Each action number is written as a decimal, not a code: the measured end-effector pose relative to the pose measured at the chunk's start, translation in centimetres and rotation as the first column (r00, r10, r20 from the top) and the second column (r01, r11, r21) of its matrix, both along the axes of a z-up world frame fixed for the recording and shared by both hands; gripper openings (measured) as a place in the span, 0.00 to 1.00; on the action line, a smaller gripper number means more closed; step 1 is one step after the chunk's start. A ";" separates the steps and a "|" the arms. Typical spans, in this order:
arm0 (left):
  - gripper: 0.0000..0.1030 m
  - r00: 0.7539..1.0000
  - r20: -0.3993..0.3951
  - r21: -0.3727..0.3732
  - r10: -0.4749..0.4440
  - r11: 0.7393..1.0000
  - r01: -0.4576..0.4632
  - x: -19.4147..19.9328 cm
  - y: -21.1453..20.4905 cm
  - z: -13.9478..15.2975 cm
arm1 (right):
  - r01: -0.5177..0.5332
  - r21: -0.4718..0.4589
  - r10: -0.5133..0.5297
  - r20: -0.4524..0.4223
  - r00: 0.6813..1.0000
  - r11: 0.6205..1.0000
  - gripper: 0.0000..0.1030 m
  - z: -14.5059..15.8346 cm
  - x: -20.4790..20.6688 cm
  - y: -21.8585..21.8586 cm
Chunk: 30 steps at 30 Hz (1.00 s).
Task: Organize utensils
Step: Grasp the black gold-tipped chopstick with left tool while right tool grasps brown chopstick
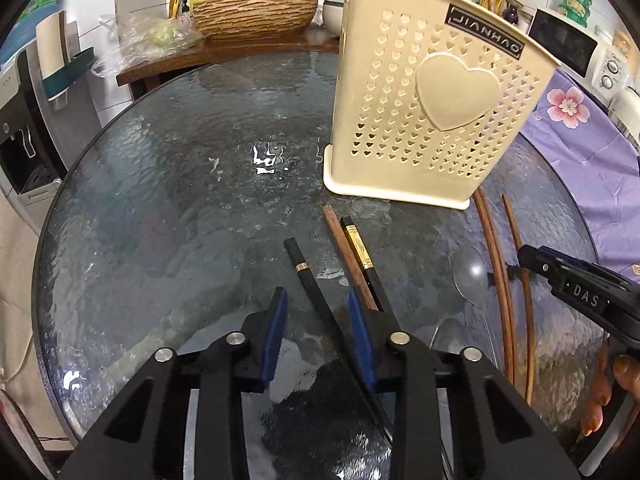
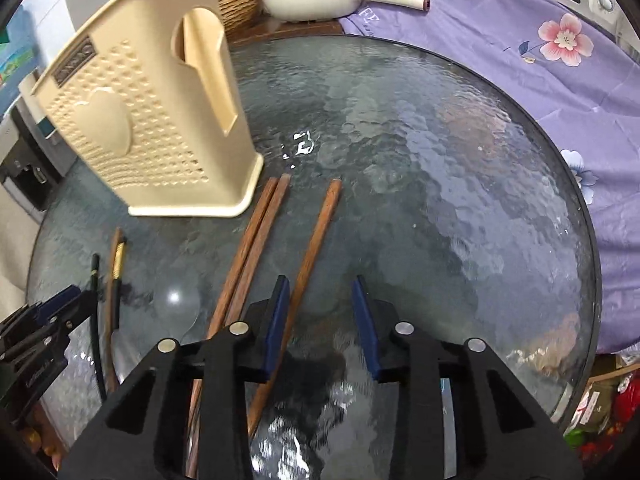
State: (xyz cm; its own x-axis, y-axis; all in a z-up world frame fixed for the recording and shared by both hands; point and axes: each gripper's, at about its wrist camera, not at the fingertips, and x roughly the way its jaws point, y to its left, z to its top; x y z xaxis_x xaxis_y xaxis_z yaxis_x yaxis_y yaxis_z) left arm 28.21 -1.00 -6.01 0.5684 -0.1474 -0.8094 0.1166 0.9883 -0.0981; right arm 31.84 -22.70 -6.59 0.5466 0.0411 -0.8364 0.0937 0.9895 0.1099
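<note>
Your round textured-glass table [image 1: 168, 208] fills both views, w/ purple floral cloth [image 2: 520, 80] past its far edge, beyond and right of your right jaws.

Cream utensil holder [image 1: 432, 112], heart-perforated w/ a big raised heart and a "JIANHAO" label, stands upright on the glass ahead and right of your left jaws; from the right wrist cam it's ahead and left of the right jaws, its arched side slot facing that cam.

Your left gripper [image 1: 318, 336] has jaws apart, nothing between the blue pads [image 1: 276, 336] except a black chopstick w/ a thin gold ring [image 1: 316, 292], which lies on the glass running up through the gap, not clamped. Just at the right pad a brown wooden chopstick [image 1: 346, 252] and a black chopstick w/ a wide gold band [image 1: 362, 252] lie side by side, touching or nearly so, tips toward the holder.

Your right gripper [image 2: 322, 324] also has jaws apart, gripping nothing. One brown wooden chopstick [image 2: 316, 240] passes just inside/under its left pad [image 2: 276, 328]; can't tell if it touches. A pair of brown wooden chopsticks [image 2: 256, 240] lies left of those jaws, pressed together, far ends near the holder's base.

Clear plastic spoon [image 2: 176, 304] lies on the glass btwn the two grippers, left of that pair. Faint, so handle is hard to trace.
</note>
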 end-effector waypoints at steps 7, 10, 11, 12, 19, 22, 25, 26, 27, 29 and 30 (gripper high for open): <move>0.24 1.000 -0.006 0.021 0.014 1.000 -0.014 0.6 -0.4 -0.3 | 0.021 -0.037 -0.021 -0.013 1.000 0.999 0.21 -0.1 2.0 0.3; 0.19 1.000 -0.008 0.023 0.022 0.999 -0.022 1.0 -0.6 -0.3 | 0.029 -0.060 -0.030 -0.015 0.999 0.998 0.16 -0.1 2.9 0.4; 0.17 1.000 -0.009 0.023 0.025 0.999 -0.025 1.1 -0.6 -0.3 | 0.029 -0.068 -0.031 -0.016 0.999 0.997 0.13 -0.1 3.1 0.5; 0.16 1.000 -0.009 0.027 0.027 0.999 -0.027 1.3 -0.7 -0.3 | 0.031 -0.079 -0.032 -0.018 0.999 0.996 0.12 -0.2 3.4 0.5; 0.10 1.000 0.006 0.049 0.023 0.999 -0.023 1.7 -1.0 -0.4 | 0.034 -0.086 -0.034 -0.002 0.999 0.996 0.10 -0.3 3.7 0.7; 0.09 1.000 0.005 0.039 0.014 0.999 -0.014 1.8 -0.9 -0.5 | 0.031 -0.083 -0.031 0.008 0.999 0.996 0.09 -0.4 3.6 0.8; 0.07 1.000 0.002 0.032 0.005 0.999 -0.005 1.8 -1.3 -0.5 | 0.027 -0.076 -0.026 0.020 0.999 0.997 0.07 -0.5 3.2 0.9; 0.07 1.000 0.004 0.034 0.004 0.999 -0.004 1.8 -1.5 -0.5 | 0.025 -0.063 -0.023 0.025 0.999 0.998 0.07 -0.5 3.1 0.8; 0.07 1.000 0.005 0.036 0.004 0.999 -0.004 1.8 -1.5 -0.5 | 0.023 -0.054 -0.022 0.031 0.999 0.998 0.07 -0.6 3.1 0.8; 0.07 1.000 0.002 0.019 0.007 1.000 -0.007 1.9 -1.5 -0.5 | 0.015 -0.051 -0.013 0.041 0.999 0.999 0.07 -0.6 2.9 0.7; 0.07 1.000 0.000 0.009 0.008 1.000 -0.008 1.9 -1.4 -0.5 | 0.009 -0.040 -0.007 0.050 0.999 0.999 0.07 -0.6 2.9 0.6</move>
